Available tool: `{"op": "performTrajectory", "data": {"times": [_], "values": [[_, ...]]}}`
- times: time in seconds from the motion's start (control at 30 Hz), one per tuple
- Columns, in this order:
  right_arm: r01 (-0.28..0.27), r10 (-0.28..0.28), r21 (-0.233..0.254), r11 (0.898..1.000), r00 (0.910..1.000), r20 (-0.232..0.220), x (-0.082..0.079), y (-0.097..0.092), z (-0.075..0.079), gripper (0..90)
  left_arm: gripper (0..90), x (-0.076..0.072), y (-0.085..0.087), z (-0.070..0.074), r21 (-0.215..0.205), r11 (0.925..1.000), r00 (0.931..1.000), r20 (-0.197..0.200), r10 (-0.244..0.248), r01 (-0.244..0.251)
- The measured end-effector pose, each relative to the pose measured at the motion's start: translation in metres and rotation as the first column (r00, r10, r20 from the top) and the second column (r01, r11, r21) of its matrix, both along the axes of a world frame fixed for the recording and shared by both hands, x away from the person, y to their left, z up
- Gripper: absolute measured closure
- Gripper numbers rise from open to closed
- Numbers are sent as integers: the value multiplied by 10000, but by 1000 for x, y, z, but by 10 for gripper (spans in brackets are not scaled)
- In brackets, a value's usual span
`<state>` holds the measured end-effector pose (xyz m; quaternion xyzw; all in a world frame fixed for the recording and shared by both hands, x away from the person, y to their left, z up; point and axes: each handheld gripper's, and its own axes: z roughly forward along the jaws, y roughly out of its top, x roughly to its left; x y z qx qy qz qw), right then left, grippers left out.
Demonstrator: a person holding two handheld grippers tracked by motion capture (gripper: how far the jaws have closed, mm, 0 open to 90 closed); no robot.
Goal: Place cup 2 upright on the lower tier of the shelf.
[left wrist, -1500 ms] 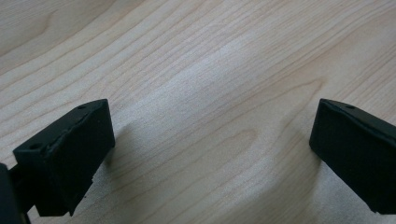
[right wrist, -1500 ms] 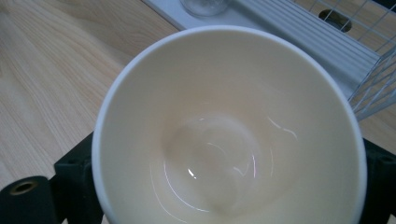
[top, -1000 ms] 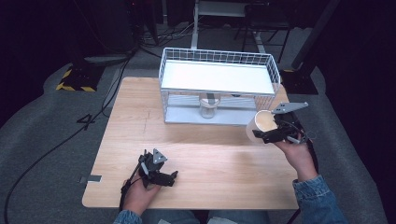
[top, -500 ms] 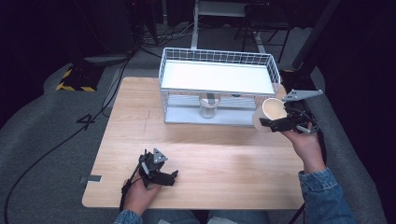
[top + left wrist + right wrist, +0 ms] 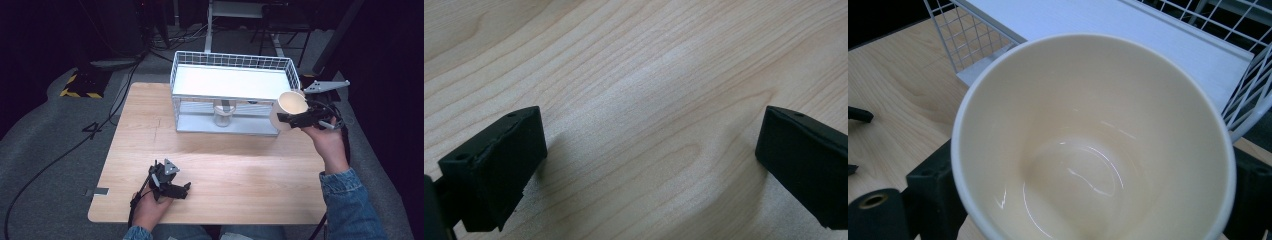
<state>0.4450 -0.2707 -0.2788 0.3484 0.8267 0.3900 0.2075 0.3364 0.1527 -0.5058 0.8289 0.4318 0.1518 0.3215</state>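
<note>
Two grippers are in use. The right gripper [image 5: 300, 119] is clamped on a cream cup [image 5: 289, 107], with one black jaw on each side of the cup wall, as seen in the right gripper view. The cup [image 5: 1088, 145] is held in the air, clear of the tabletop [image 5: 240, 165], beside the right front corner of a white wire rack [image 5: 232, 92], and its mouth is tilted up toward the camera. The interior is seen to be empty and glossy.

The left gripper [image 5: 167, 181] is rested near the front edge of the tabletop, left of centre. Its jaws are spread wide with nothing between them; bare wood [image 5: 644, 110] is seen in the left gripper view.

The rack stands toward the rear edge of the tabletop. It carries a flat white shelf [image 5: 230, 82], and a clear glass [image 5: 222, 114] is seen standing beneath that shelf, inside the frame.

Handling properties are judged as follows. The cup appears rigid, glazed and probably ceramic, so it is likely to be moderately heavy, slippery under the pads, and breakable if it is dropped or struck against the wire. A grip across the outer wall below the rim, as presently applied, is considered suitable. Firm pressure is advised, since a smooth tapered wall may slide upward out of the jaws. Contact with the rack edge is to be avoided during any placement.
</note>
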Motion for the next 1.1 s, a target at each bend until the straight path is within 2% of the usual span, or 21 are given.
{"op": "performTrajectory", "data": {"times": [0.2,0.83,1.1], "values": [[-106,105,93,9999,9999,112,8,8,11,95,5,0,0,0,5,10000,10000,-6,38,-38],[-208,221,-256,9995,9984,526,39,39,45,95,5,0,0,0,10,10000,10000,-18,40,-39],[-222,257,-647,9977,9983,531,59,65,55,95,5,0,0,0,8,10000,10000,-23,41,-41]]}}
